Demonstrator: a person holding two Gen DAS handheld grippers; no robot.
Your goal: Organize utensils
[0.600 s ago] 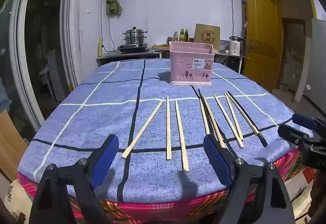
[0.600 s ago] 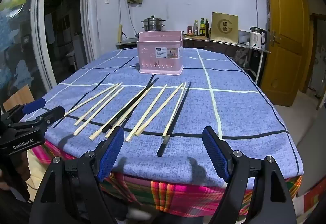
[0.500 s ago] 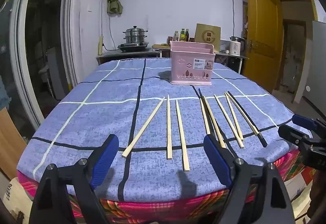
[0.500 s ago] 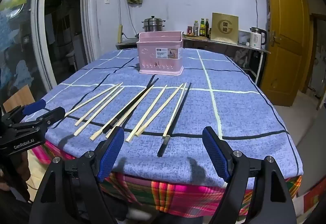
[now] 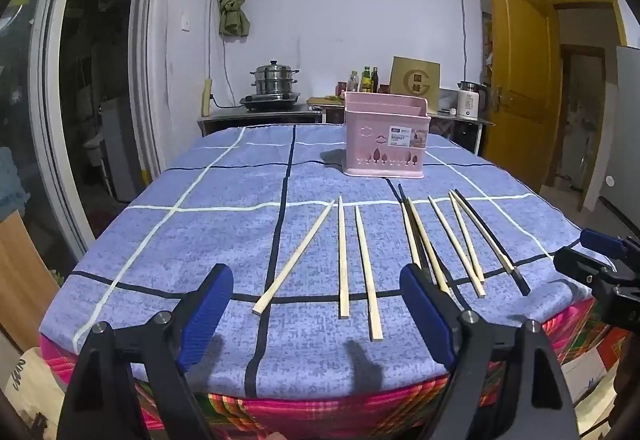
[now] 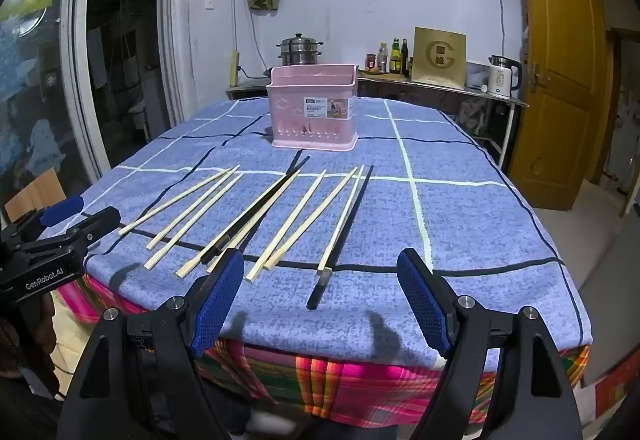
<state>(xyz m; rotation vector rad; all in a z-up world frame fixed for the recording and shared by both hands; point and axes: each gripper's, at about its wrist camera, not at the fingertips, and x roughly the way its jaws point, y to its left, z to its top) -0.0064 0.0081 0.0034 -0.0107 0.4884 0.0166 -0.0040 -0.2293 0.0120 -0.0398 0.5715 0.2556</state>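
Several pale wooden chopsticks (image 5: 343, 256) and black chopsticks (image 6: 340, 236) lie side by side on the blue checked tablecloth (image 5: 224, 224). Behind them stands a pink plastic utensil basket (image 5: 386, 138), seen again as the basket (image 6: 314, 108) in the right wrist view. My left gripper (image 5: 316, 314) hovers open over the table's near edge, nothing between its blue pads. My right gripper (image 6: 322, 298) is open too, just short of the black chopstick's near end. Each gripper shows at the edge of the other's view.
Behind the table a counter holds a steel steamer pot (image 5: 274, 80), bottles (image 5: 366, 79), a brown box (image 6: 439, 58) and a white kettle (image 6: 502, 75). A yellow door (image 6: 560, 72) stands at the right. A dark doorway is at the left.
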